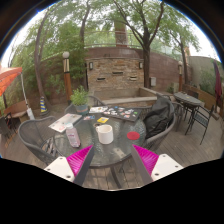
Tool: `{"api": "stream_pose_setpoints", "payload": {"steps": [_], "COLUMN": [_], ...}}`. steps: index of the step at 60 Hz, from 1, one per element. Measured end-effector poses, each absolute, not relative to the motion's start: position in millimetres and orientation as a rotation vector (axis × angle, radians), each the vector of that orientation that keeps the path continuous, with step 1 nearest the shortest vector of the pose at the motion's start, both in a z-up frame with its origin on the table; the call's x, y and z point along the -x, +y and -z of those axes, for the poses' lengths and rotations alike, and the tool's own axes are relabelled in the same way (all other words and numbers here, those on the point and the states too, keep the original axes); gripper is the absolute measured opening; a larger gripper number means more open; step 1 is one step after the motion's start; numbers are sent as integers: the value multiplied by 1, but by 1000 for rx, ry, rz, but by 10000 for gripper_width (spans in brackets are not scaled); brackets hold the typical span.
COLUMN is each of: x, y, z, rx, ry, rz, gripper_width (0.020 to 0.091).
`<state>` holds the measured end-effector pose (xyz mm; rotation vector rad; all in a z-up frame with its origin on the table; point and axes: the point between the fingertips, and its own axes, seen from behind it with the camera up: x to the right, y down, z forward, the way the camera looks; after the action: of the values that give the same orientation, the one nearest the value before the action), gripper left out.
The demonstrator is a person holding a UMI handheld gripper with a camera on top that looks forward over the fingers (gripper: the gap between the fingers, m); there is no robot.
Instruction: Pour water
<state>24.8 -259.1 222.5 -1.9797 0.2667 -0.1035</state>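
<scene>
The gripper [110,163] hung with jaws spread above a round glass patio table [60,140], a white cylindrical cup [105,133] ahead, a pink bottle [73,135] to its left and a small red cup [133,135] right.

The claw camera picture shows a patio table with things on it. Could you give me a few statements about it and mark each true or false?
1. The claw is holding the pink bottle. False: the pink bottle stands on the glass table, beyond the fingers, and nothing is between them.
2. The claw is open. True: its two pink pads stand well apart.
3. A white cup stands on the table right of the pink bottle. True.
4. The scene is inside a kitchen. False: it is an outdoor patio with trees and a stone wall behind.
5. A small red object sits right of the white cup. True.
</scene>
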Motion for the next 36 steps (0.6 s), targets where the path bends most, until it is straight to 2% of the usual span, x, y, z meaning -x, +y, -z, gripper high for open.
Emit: {"api": "stream_pose_setpoints", "payload": {"steps": [15, 21, 26, 36], "x": [-18, 3, 28, 88], "y": [-248, -251, -245, -164], "z": [-217, -183, -167, -119], "rx": [1942, 2037, 2028, 1962], "ry": [316, 289, 252, 181], "rz": [96, 42, 76, 52], "gripper_width": [837, 838, 839, 841]}}
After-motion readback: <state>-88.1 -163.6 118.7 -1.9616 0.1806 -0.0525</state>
